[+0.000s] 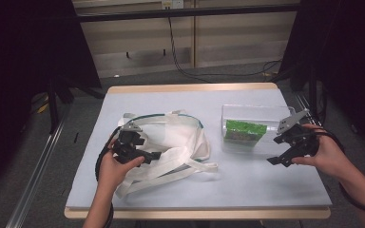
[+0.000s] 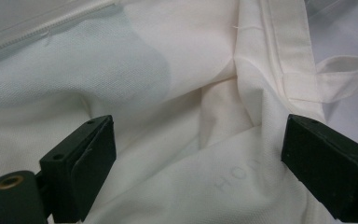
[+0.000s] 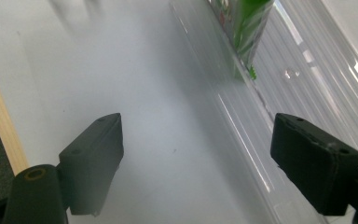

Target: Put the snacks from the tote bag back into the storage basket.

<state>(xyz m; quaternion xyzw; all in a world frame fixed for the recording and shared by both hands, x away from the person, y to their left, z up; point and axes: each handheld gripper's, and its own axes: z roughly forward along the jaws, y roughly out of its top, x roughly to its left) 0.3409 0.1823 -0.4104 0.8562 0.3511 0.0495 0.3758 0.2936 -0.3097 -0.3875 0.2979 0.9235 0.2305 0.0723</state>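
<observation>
White cloth tote bag (image 1: 171, 140) lies crumpled and flat at centre-left of the high view, on the desk's pale blue top. Thin green trim shows along its upper edge. Long white straps (image 1: 171, 166) loop loose below and to the right of it, one end reaching toward frame centre. In the left gripper view the fabric (image 2: 177, 116) is creased, with faint grey lettering at lower centre and a stitched strap at upper right.

Clear plastic box (image 1: 254, 128) sits right of centre in the high view, well apart from the bag, upright and open-topped. Green printed packet (image 1: 244, 132) lies inside it, toward its left part. In the right gripper view the packet (image 3: 242, 28) is at top centre behind the clear wall.
</observation>
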